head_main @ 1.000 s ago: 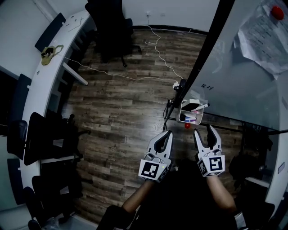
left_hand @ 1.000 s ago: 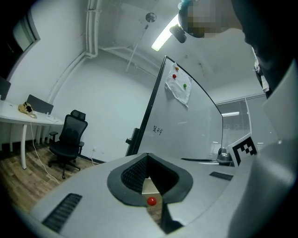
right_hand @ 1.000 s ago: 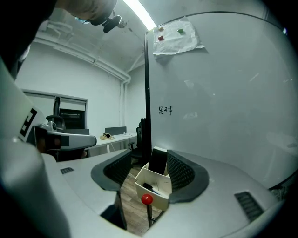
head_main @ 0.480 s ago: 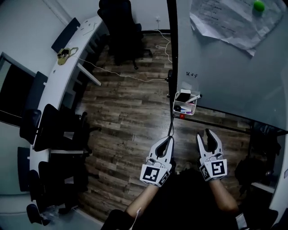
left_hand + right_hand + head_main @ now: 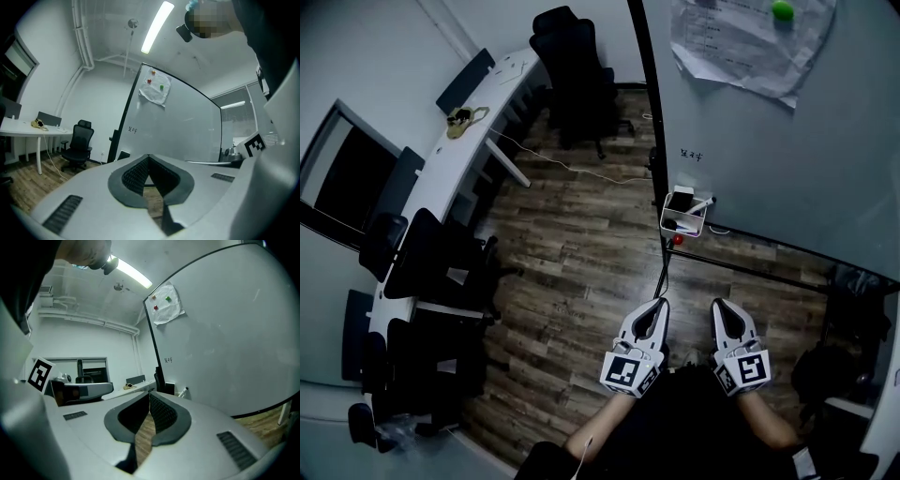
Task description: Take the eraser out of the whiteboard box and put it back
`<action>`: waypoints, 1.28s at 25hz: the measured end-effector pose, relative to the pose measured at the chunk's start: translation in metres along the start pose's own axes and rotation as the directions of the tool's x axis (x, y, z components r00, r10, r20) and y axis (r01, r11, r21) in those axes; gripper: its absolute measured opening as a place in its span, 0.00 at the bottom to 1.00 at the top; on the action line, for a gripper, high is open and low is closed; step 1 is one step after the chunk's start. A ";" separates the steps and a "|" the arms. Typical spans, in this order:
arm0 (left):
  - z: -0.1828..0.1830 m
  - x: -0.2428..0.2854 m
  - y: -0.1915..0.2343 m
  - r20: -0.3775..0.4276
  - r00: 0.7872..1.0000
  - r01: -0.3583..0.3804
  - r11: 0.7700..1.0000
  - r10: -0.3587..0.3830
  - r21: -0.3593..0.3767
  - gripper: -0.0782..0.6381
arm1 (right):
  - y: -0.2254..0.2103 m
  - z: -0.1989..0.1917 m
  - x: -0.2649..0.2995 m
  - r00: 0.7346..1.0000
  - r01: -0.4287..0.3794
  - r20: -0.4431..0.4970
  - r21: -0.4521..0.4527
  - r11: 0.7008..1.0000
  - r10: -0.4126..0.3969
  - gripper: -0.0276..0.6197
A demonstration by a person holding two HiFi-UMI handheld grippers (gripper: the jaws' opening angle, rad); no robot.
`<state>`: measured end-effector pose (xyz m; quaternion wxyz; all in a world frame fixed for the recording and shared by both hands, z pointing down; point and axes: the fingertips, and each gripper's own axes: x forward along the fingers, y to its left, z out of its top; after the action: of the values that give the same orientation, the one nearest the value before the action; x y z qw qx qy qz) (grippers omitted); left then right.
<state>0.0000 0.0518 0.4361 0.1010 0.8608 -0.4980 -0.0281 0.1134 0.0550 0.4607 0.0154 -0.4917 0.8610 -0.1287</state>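
The whiteboard box hangs at the whiteboard's lower left edge. A dark block, which may be the eraser, and a marker stick out of it. Both grippers are held side by side over the wooden floor, well short of the box and pointing towards it. My left gripper is shut, its pads meeting at the tip with nothing between them. The jaws of my right gripper have just been closing and now meet, empty. The right gripper view shows the box beyond the tips.
A curved white desk with black office chairs runs along the left. Cables lie on the wooden floor. A small red thing sits below the box. Paper and a green magnet are on the whiteboard.
The right gripper's jaws went from wide apart to shut, with nothing in them. Both grippers sit lower in the head view, and the whiteboard and box now lie more straight ahead.
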 end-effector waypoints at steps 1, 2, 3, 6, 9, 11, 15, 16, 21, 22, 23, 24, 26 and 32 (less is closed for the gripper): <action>-0.001 -0.001 -0.002 -0.001 1.000 -0.002 1.000 0.002 0.003 0.12 | 0.001 -0.001 -0.003 1.000 -0.013 0.000 -0.007 1.000 0.013 0.07; -0.002 -0.003 -0.005 -0.001 1.000 -0.004 1.000 0.004 0.006 0.12 | 0.003 -0.001 -0.005 1.000 -0.027 0.002 -0.026 0.999 0.027 0.07; -0.003 -0.003 -0.007 -0.001 1.000 -0.006 1.000 0.006 0.010 0.12 | 0.005 0.000 -0.008 0.999 -0.040 0.006 -0.045 0.998 0.041 0.07; -0.003 -0.005 -0.013 0.001 1.000 -0.014 1.000 0.014 0.017 0.12 | 0.003 0.003 -0.014 0.998 -0.059 0.018 -0.013 0.998 0.059 0.07; -0.002 -0.005 -0.018 0.007 1.000 -0.015 1.000 0.015 0.023 0.12 | -0.002 0.003 -0.019 0.998 -0.055 0.020 0.019 0.998 0.055 0.07; -0.002 -0.005 -0.021 0.007 1.000 -0.014 0.999 0.013 0.029 0.12 | -0.003 0.003 -0.022 0.998 -0.052 0.021 0.022 0.998 0.051 0.06; -0.002 -0.005 -0.022 0.006 1.000 -0.010 0.999 0.010 0.032 0.12 | -0.003 0.004 -0.023 0.998 -0.051 0.027 0.014 0.999 0.051 0.06; -0.002 -0.005 -0.022 0.007 1.000 -0.009 0.999 0.009 0.032 0.12 | -0.003 0.004 -0.023 0.998 -0.051 0.029 0.016 0.999 0.050 0.06; 0.000 -0.001 -0.024 0.015 1.000 0.005 0.999 -0.006 0.034 0.12 | -0.009 0.006 -0.021 0.999 -0.033 0.038 0.027 0.999 0.032 0.06; 0.000 0.000 -0.024 0.014 1.000 0.008 0.999 -0.009 0.035 0.12 | -0.010 0.006 -0.020 0.999 -0.030 0.040 0.031 0.999 0.029 0.06; 0.000 0.001 -0.024 0.013 1.000 0.011 0.999 -0.011 0.037 0.12 | -0.010 0.007 -0.020 0.999 -0.028 0.043 0.035 0.999 0.027 0.07; 0.001 0.001 -0.025 0.012 1.000 0.014 0.999 -0.014 0.039 0.12 | -0.010 0.007 -0.020 0.999 -0.027 0.043 0.037 0.999 0.025 0.07; 0.001 0.001 -0.025 0.009 1.000 0.018 0.999 -0.018 0.040 0.12 | -0.008 0.007 -0.020 0.999 -0.026 0.040 0.037 0.999 0.024 0.06; -0.002 0.006 -0.023 0.005 1.000 0.018 0.999 -0.018 0.031 0.12 | -0.008 0.005 -0.016 0.999 -0.026 0.031 0.031 0.999 0.026 0.06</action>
<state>0.0226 0.0583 0.4341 0.0860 0.8667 -0.4908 -0.0238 0.1298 0.0639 0.4561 0.0382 -0.4821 0.8649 -0.1345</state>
